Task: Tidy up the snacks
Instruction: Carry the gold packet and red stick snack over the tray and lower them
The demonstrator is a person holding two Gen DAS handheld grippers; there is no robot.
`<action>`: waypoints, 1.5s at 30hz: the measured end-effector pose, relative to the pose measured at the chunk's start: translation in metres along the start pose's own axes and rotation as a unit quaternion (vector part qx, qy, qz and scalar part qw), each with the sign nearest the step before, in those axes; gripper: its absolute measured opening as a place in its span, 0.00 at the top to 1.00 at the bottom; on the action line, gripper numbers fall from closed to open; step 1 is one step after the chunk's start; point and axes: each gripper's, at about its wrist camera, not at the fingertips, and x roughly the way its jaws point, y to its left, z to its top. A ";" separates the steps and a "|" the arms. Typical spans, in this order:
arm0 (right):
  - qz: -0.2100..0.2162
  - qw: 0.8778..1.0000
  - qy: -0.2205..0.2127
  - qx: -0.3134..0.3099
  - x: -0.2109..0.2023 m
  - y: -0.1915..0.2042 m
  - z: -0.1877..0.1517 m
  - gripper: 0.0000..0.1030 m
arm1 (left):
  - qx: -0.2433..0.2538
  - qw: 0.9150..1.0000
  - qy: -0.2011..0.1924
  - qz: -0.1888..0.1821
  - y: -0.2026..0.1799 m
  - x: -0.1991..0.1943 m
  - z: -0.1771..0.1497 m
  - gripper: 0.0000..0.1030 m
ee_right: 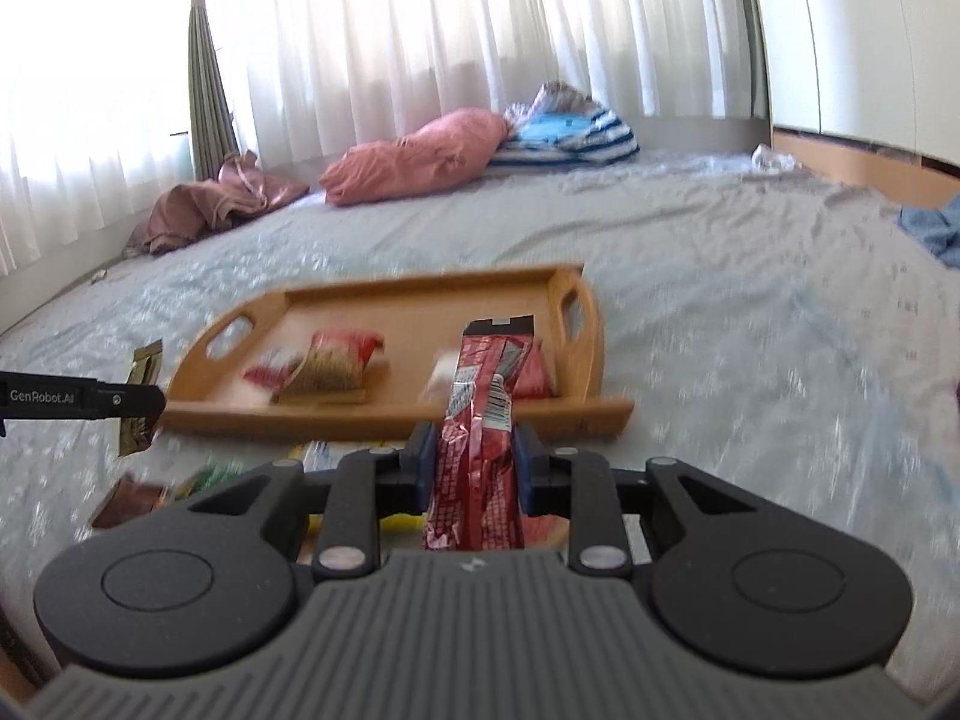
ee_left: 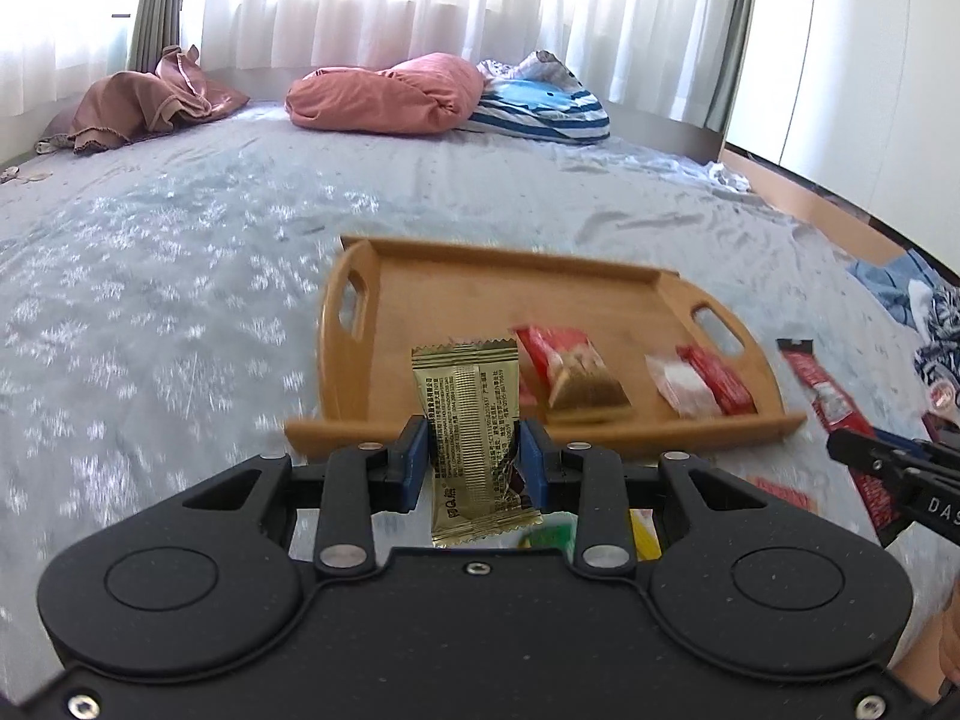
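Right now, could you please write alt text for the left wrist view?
The left gripper has its jaws shut on a gold snack packet, held upright before a wooden tray on a grey bedspread. The tray holds red-wrapped snacks; pillows lie beyond.

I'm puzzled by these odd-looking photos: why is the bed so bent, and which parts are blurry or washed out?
Left wrist view: the fisheye lens bows the bed; the curtains glare white; the wooden tray smears, while the gold packet in the left gripper stays sharp. Right wrist view: same bowing and backlight; the red packet in the right gripper is clear, the bedspread beside it streaked.
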 end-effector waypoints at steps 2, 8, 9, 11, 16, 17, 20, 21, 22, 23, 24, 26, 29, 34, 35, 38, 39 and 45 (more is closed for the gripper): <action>-0.001 1.000 -0.011 -0.007 0.005 -0.002 0.009 0.71 | -0.004 1.000 -0.002 -0.003 0.004 0.006 0.009 0.70; -0.002 0.999 -0.027 -0.028 0.027 -0.009 0.034 0.71 | -0.007 1.000 -0.003 0.000 0.012 0.027 0.032 0.70; -0.006 0.999 -0.029 -0.037 0.033 -0.011 0.038 0.71 | -0.006 1.000 -0.001 -0.001 0.013 0.032 0.035 0.70; -0.019 0.998 -0.030 -0.056 0.045 -0.012 0.044 0.71 | -0.005 1.000 0.003 0.001 0.016 0.042 0.039 0.70; -0.050 0.994 -0.020 -0.094 0.079 -0.014 0.052 0.71 | 0.005 1.000 0.028 0.009 0.017 0.072 0.046 0.70; -0.052 0.993 -0.015 -0.102 0.085 -0.013 0.052 0.71 | 0.004 0.999 0.031 0.010 0.018 0.077 0.045 0.70; -0.059 0.992 0.003 -0.115 0.104 -0.010 0.051 0.71 | 0.006 0.999 0.039 0.014 0.017 0.089 0.044 0.70; -0.062 0.991 0.009 -0.116 0.111 -0.009 0.051 0.71 | 0.008 0.999 0.040 0.016 0.017 0.093 0.044 0.70; -0.064 0.991 0.015 -0.117 0.115 -0.009 0.049 0.71 | 0.010 0.999 0.042 0.018 0.016 0.096 0.043 0.70; -0.066 0.991 0.020 -0.118 0.120 -0.009 0.048 0.71 | 0.013 0.999 0.044 0.019 0.016 0.099 0.043 0.70; -0.067 0.990 0.025 -0.120 0.124 -0.008 0.047 0.71 | 0.015 0.999 0.046 0.020 0.016 0.102 0.042 0.70; -0.068 0.989 0.032 -0.126 0.130 -0.006 0.045 0.71 | 0.018 0.998 0.050 0.022 0.016 0.108 0.040 0.70; -0.069 0.988 0.041 -0.133 0.137 -0.004 0.043 0.71 | 0.021 0.998 0.056 0.027 0.016 0.115 0.038 0.70; -0.066 0.987 0.052 -0.135 0.145 -0.004 0.041 0.71 | 0.025 0.997 0.060 0.028 0.016 0.123 0.037 0.70; -0.064 0.988 0.055 -0.133 0.146 -0.004 0.040 0.71 | 0.025 0.997 0.062 0.029 0.016 0.124 0.036 0.70; -0.058 0.989 0.061 -0.124 0.148 -0.006 0.038 0.71 | 0.028 0.997 0.064 0.030 0.015 0.127 0.035 0.70; -0.057 0.989 0.061 -0.123 0.149 -0.006 0.038 0.71 | 0.029 0.997 0.065 0.030 0.015 0.128 0.035 0.70; -0.061 0.989 0.058 -0.125 0.151 -0.008 0.039 0.70 | 0.030 0.997 0.069 0.032 0.015 0.132 0.035 0.70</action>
